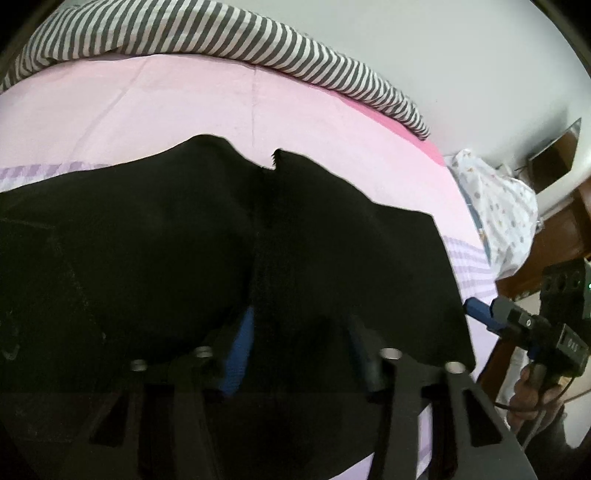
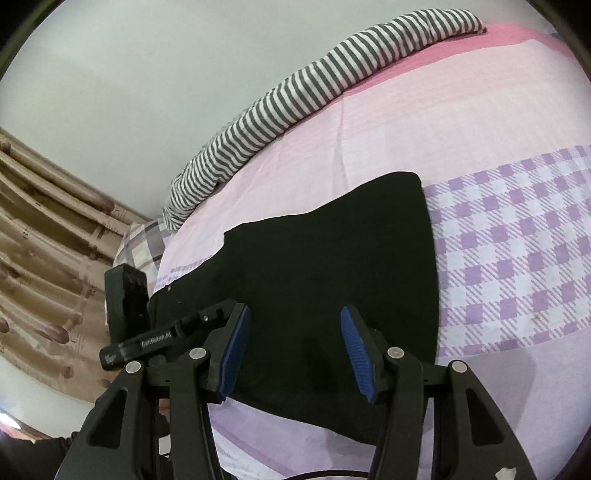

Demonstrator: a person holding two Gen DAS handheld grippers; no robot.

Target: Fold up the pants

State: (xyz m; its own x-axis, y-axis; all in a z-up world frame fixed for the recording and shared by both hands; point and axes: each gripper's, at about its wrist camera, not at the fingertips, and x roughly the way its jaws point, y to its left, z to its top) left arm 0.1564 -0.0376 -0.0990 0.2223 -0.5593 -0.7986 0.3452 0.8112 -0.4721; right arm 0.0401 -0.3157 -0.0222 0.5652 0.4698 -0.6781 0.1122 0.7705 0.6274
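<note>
Right now your right tool (image 2: 295,347) is hovering wide open over the black pants (image 2: 325,258), which are lying flat on the pink bed (image 2: 388,129). Only its view is showing the checked purple sheet (image 2: 517,258) running open beyond the pants' right edge. Your left tool (image 1: 299,343) is also spread wide, low over the dark cloth, whose far edge is stopping short of the striped blanket (image 1: 221,33).

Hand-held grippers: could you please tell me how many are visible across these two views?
2. The left hand-held gripper hangs open over the black pants; the right hand-held gripper hangs open over their other end. None seems hidden.
</note>
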